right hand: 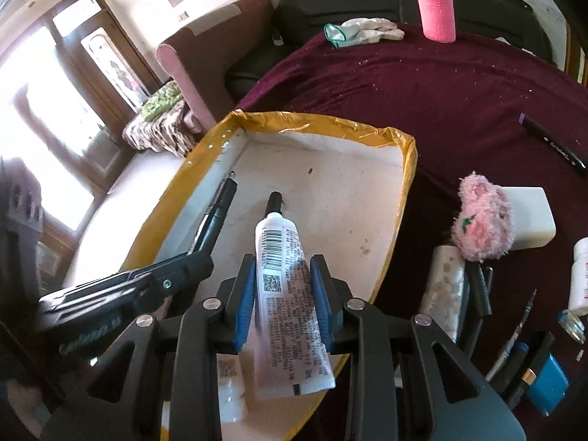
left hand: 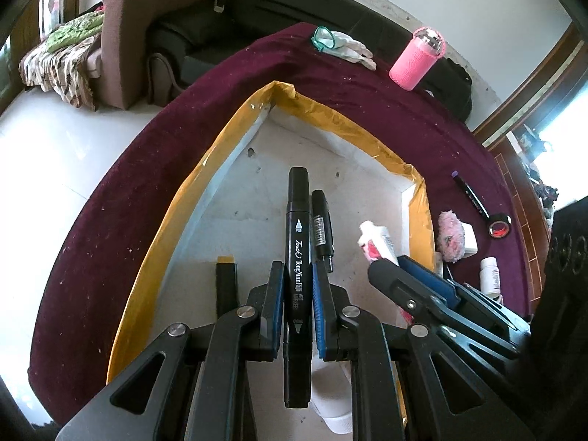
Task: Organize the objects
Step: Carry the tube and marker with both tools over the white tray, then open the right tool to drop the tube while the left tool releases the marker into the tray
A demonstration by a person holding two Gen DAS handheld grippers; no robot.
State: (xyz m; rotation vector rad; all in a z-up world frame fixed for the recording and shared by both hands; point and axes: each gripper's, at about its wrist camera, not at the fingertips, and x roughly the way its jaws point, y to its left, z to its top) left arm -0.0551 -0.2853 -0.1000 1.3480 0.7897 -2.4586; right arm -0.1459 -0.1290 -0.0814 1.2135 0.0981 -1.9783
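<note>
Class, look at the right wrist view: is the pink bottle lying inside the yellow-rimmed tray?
No, the pink bottle stands upright on the maroon tablecloth, beyond the yellow-rimmed tray.

Marker (left hand: 298, 257) and tube (right hand: 283, 279) over the tray (right hand: 402, 198), bottle (right hand: 435, 7) far behind

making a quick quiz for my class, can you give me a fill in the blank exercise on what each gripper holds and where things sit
The left gripper is shut on a black art ____.
The right gripper is shut on a white squeeze ____ with a barcode and a black cap.
Both grippers are above the shallow white tray with the ____ taped rim.
The pink sleeved bottle stands on the ____ cloth.

Missing words: marker; tube; yellow; maroon
</note>
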